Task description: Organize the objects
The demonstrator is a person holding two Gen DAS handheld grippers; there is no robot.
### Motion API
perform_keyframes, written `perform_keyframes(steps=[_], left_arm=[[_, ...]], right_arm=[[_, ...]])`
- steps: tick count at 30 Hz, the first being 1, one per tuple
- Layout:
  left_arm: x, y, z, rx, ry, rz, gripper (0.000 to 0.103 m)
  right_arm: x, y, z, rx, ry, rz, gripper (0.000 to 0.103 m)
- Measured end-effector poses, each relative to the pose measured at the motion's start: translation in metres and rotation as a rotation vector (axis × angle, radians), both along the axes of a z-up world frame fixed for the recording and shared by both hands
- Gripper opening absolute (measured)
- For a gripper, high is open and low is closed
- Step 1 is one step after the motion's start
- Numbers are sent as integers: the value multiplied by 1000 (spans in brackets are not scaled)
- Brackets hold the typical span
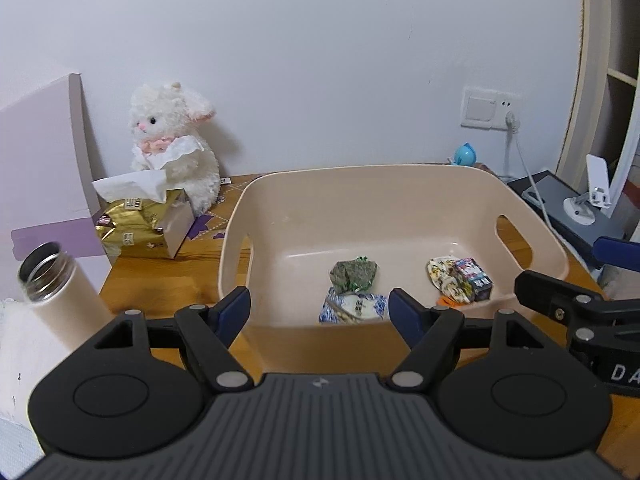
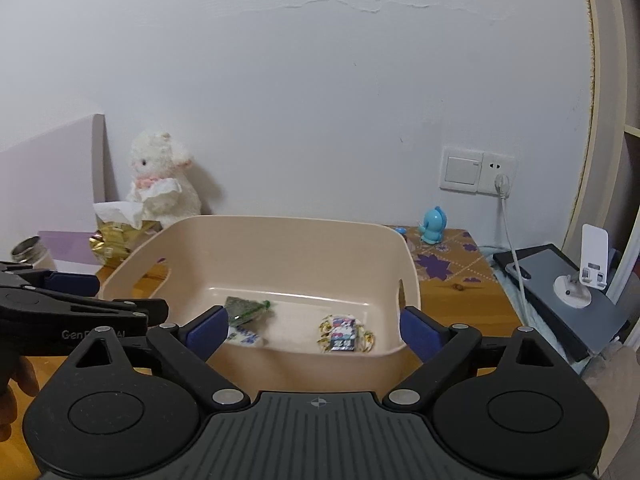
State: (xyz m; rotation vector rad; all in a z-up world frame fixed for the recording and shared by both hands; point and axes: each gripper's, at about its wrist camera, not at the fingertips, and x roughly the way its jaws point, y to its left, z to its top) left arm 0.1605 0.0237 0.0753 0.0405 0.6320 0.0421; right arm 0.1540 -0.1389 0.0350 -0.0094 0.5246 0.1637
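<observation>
At nine o'clock in the left wrist view we see a white flask (image 1: 56, 292) with its steel mouth uncapped, tilted at the bench (image 1: 152, 276) edge. Behind it, toward ten o'clock, a gold tissue pack (image 1: 140, 226) with a white tissue sticking up sits in front of a white plush lamb (image 1: 174, 140) that leans by the wall. Our left gripper (image 1: 318, 310) hangs released, its blue-padded jaws spread wide and holding nothing, just before the near wall of the beige bin (image 1: 280, 196) at the centre of the bench. Inside the bin, a green packet (image 1: 354, 274) lies against a blue-and-white packet (image 1: 352, 308) near the front wall, and well apart from them toward three o'clock a yellow patterned pouch (image 1: 446, 280) touches a small printed box (image 1: 474, 276). In the right wrist view our right gripper (image 2: 312, 330) is likewise released, jaws wide and empty, poised over the bin's near rim with the same four items between its pads. At one o'clock beyond the bin a small blue toy (image 2: 432, 226) stands on the bench below a wall socket (image 2: 478, 170) with a white plug in it, and at three o'clock a white stand (image 2: 588, 272) rests on a dark grey slab (image 2: 560, 320).
</observation>
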Motion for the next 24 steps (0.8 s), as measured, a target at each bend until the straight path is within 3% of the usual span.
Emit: perform_keyframes(steps=[24], left_arm=[[-126, 2, -7, -6, -73, -13, 77]], right_arm=[[-117, 12, -12, -34, -35, 35, 97]])
